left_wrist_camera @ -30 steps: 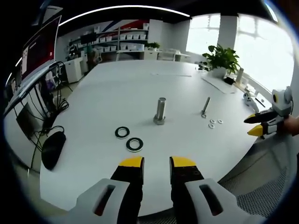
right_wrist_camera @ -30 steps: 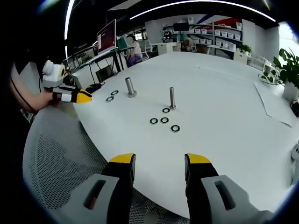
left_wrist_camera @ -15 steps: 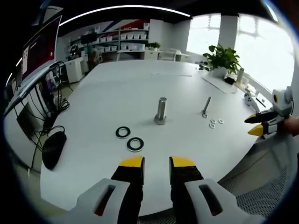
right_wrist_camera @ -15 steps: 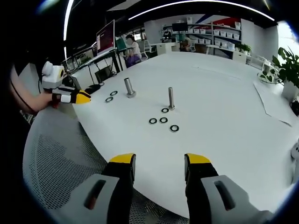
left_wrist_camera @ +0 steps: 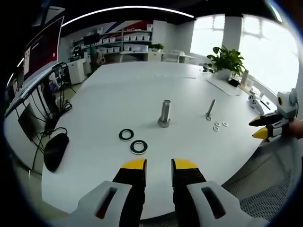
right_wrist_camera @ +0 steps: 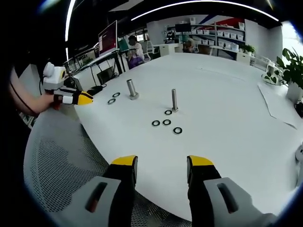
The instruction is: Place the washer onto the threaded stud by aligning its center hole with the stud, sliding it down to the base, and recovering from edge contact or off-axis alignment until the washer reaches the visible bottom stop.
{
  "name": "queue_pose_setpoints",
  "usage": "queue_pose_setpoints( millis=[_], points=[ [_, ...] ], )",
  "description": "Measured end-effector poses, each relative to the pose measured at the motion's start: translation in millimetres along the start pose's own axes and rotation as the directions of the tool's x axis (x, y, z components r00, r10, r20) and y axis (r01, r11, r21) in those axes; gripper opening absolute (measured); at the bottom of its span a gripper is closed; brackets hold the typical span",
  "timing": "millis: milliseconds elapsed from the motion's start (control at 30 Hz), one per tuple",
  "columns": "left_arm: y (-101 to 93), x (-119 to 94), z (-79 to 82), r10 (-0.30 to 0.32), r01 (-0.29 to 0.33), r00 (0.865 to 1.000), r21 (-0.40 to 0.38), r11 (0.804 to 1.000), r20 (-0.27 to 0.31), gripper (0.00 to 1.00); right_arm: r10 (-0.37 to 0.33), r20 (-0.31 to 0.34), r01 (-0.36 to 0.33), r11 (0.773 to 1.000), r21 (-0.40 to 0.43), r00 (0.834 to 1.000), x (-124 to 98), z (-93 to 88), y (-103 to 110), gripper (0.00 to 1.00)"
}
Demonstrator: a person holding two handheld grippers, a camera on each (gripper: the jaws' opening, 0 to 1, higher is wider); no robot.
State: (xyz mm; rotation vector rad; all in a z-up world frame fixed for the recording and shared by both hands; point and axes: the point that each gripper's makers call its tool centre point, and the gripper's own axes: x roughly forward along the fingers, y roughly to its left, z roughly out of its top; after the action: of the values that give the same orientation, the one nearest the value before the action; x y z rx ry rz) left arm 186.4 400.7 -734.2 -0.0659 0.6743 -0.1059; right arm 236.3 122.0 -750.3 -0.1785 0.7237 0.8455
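A large white round table (left_wrist_camera: 118,94) carries a thick grey threaded stud (left_wrist_camera: 164,113) and a thin grey stud (right_wrist_camera: 174,100). The left gripper view shows 2 large black washers (left_wrist_camera: 132,141) lying flat near the thick stud; the right gripper view shows 3 small washers (right_wrist_camera: 166,123) by the thin one. The left gripper (left_wrist_camera: 158,164) and the right gripper (right_wrist_camera: 161,161) are both parted, holding nothing.

No legible text, labels or nos. found, wall screen (left_wrist_camera: 41,47) at approx. 10 o'clock in left gripper view too blurred to be read, shelf bins (right_wrist_camera: 226,31) at approx. 1 o'clock in right gripper view unmarked as far as can be seen
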Motion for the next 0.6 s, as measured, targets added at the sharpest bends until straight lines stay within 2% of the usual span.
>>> queue_pose_setpoints(
  millis=[600],
  points=[
    [0.7,0.6,-0.5,0.002,-0.002,1.000,0.000,1.000,-0.005,0.17,-0.001,0.008,0.001,1.000,0.002,1.000,0.0,1.8,0.0,0.44]
  ],
)
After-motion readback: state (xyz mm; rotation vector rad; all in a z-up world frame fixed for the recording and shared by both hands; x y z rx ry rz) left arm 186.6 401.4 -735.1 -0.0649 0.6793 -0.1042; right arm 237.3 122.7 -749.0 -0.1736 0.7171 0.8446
